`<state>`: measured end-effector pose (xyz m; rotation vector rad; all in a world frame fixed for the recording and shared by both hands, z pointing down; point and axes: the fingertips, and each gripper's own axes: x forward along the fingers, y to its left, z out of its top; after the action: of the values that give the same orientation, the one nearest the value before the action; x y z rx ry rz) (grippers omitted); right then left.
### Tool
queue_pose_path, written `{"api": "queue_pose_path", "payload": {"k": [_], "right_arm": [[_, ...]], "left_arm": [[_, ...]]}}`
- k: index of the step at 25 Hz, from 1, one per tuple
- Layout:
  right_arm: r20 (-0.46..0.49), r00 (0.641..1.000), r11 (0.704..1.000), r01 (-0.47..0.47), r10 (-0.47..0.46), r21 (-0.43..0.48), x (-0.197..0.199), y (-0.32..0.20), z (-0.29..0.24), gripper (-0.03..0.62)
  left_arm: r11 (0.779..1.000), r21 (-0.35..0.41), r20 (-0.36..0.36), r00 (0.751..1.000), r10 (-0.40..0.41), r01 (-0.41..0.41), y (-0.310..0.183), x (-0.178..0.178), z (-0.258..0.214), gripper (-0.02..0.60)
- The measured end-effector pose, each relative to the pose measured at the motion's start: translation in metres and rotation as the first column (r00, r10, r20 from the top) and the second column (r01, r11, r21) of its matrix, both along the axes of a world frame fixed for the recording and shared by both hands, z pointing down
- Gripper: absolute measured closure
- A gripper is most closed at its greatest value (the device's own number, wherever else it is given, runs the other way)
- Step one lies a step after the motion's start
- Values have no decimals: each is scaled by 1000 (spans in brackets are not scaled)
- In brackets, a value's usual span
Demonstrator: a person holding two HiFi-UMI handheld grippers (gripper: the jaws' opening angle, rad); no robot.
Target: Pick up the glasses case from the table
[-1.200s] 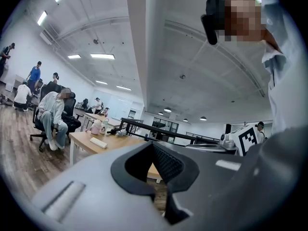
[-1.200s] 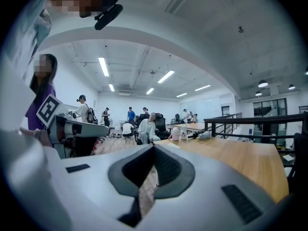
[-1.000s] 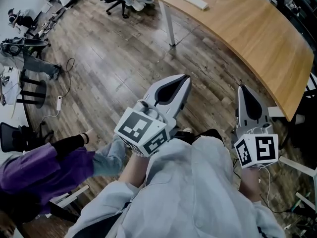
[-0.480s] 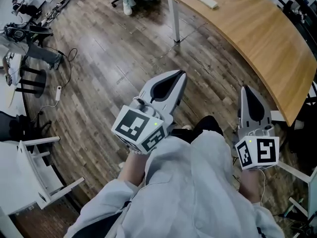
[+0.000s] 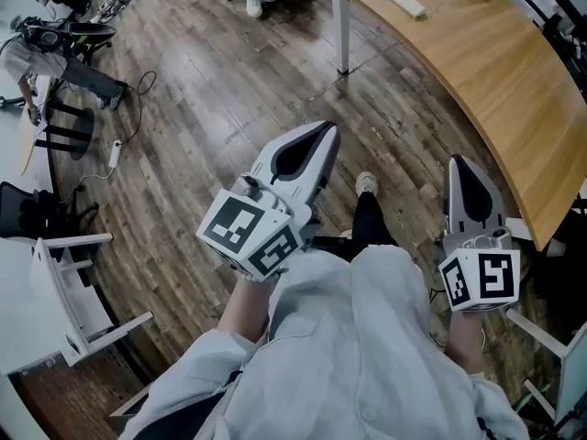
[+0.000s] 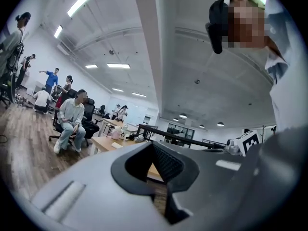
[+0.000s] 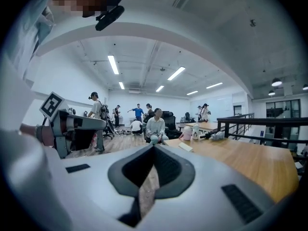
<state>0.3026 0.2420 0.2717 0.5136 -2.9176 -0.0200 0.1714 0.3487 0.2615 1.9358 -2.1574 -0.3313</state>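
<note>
Plainly, the left hand-held gripper is pointing roughly level out over the wooden floor, its jaws lying fully together with nothing between them. The right hand-held gripper is sitting just as tightly closed and just as empty, close to the near edge of the curved desk. Neither one is touching anything. Judging from this, the step in hand is the walk-up to the desk, with the grasp itself not yet begun. The likeliest candidate for the glasses case is lying flat on the far end of the desk, well apart from both grippers and off toward the top of the head view. In the right gripper view it is resting near the desk's edge, just in front of some small bottles. It is showing as a pale, slim, oblong box with a low profile, though it is too small here to make out a hinge or a seam. The next move is probably calling for getting much nearer along the desk. One gripper would then need to open its jaws wide enough to span the case's narrow side and come down over it squarely. Being flat and smooth-looking, the case may be slipping if pinched off-centre.
</note>
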Motion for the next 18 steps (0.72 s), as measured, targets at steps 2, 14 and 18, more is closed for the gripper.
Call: {"api": "queue_pose_path", "payload": {"k": [2,14,18], "right_arm": [[4,1000,1000,12,-11,-11,-7,-6,-1,599],[5,990,989,144,-144,-36,-83,-48,10,599],[3,982,982,187,-187,-32,-105,-67,15,599]], "left_arm": [[1000,-4,6,1000,-16,16,-3,-5,-2,578],[994,-11,17,994,-112,112,-34,-56,-2,578],[989,-9,15,988,-151,151,-50,-72,2,578]]}}
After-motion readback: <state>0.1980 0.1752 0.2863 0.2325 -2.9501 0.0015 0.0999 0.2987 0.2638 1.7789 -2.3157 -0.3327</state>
